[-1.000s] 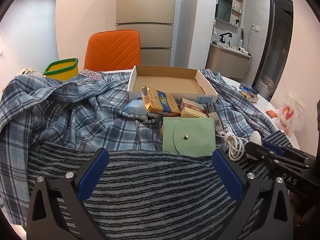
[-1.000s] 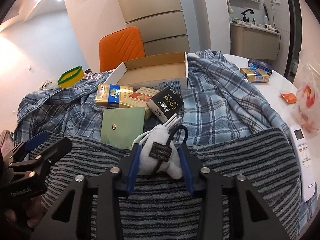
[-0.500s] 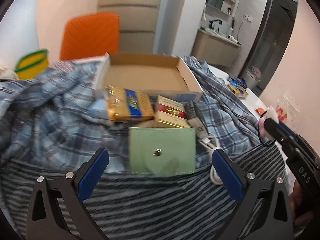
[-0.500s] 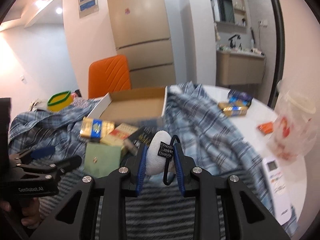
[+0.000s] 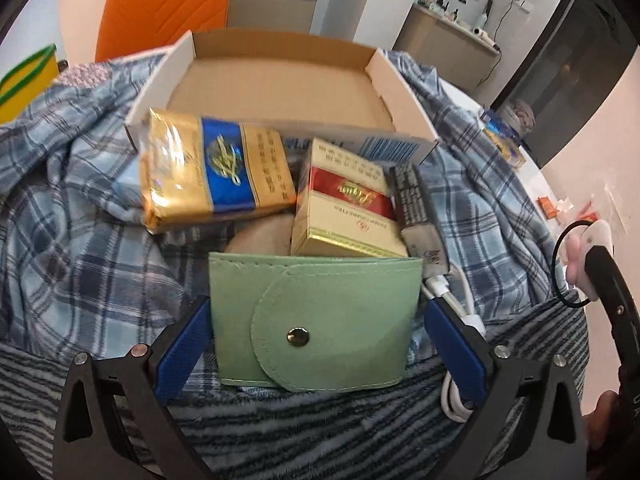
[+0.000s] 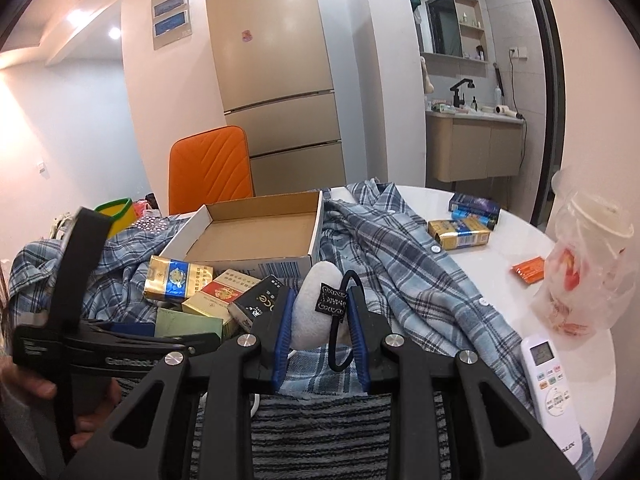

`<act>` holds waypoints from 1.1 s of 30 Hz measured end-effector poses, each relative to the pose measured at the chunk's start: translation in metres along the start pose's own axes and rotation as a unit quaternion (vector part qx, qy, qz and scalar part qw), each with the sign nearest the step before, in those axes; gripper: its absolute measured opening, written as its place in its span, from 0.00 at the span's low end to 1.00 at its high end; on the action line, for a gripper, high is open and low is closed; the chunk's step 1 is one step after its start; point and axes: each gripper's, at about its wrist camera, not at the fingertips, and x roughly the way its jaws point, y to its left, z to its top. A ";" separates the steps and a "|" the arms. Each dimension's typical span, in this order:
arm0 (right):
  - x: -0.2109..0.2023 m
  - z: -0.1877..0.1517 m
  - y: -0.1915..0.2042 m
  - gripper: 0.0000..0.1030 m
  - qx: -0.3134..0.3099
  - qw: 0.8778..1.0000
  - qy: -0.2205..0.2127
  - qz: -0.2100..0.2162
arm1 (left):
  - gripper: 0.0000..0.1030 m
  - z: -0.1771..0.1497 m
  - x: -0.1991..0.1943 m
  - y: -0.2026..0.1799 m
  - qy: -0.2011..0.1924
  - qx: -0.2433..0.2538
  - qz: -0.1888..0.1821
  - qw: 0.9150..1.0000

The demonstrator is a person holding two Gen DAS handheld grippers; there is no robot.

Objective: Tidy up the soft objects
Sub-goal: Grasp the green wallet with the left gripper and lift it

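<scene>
The open, shallow cardboard box (image 5: 280,80) serves as the landmark. A second ago the left gripper (image 5: 316,340) hung well back over the dark striped towel (image 5: 320,432), with the flat pale-green snap-button pouch (image 5: 316,320) ahead of it; now it has closed in, and its blue-padded fingers (image 5: 180,352) stand spread on either side of the pouch, apart from its edges and gripping nothing. The pouch lies on the near side of the box, partly on the towel and partly on the blue plaid shirt (image 5: 80,240), with the gold-and-blue packet (image 5: 216,176) and the cream-and-red carton (image 5: 348,208) between it and the box wall. A white coiled cable (image 5: 456,320) lies just beside the left gripper's right-hand finger.

The right gripper (image 6: 320,332) has changed too: a second ago it was low over the towel, and now it is raised, clamped on the small white plush pad with a black loop and a black label (image 6: 316,308), held in the air on the near side of the box.

My reading is that one soft item is lifted and ready to be carried to the box, which holds nothing yet, and the pouch is lined up as the next pick. The cable may snag when the left fingers close.
</scene>
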 end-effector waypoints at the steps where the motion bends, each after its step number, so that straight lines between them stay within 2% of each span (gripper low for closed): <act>1: 0.002 -0.001 -0.001 0.28 0.003 1.000 0.002 -0.001 | 0.99 0.000 0.002 0.000 0.003 0.002 -0.001 1.000; 7: 0.016 -0.007 -0.003 0.28 0.006 1.000 0.026 -0.002 | 0.99 -0.004 0.004 -0.002 0.002 0.016 0.007 1.000; 10: 0.016 -0.007 -0.001 0.28 0.000 1.000 0.027 -0.004 | 0.93 -0.005 0.002 -0.003 -0.008 0.018 0.016 1.000; 12: 0.016 -0.008 0.002 0.28 -0.005 1.000 0.025 -0.007 | 0.93 -0.005 -0.002 -0.002 -0.016 0.020 0.011 1.000; 22: 0.011 -0.006 0.004 0.28 -0.010 1.000 0.017 -0.013 | 0.93 -0.012 -0.049 -0.006 -0.108 0.047 0.021 0.993; 25: 0.008 -0.004 0.008 0.28 -0.021 1.000 0.010 -0.014 | 0.93 -0.014 -0.070 -0.006 -0.155 0.055 0.029 0.986; 33: -0.013 0.015 0.025 0.28 -0.057 0.997 -0.041 -0.020 | 0.93 -0.018 -0.127 -0.006 -0.283 0.078 0.036 0.955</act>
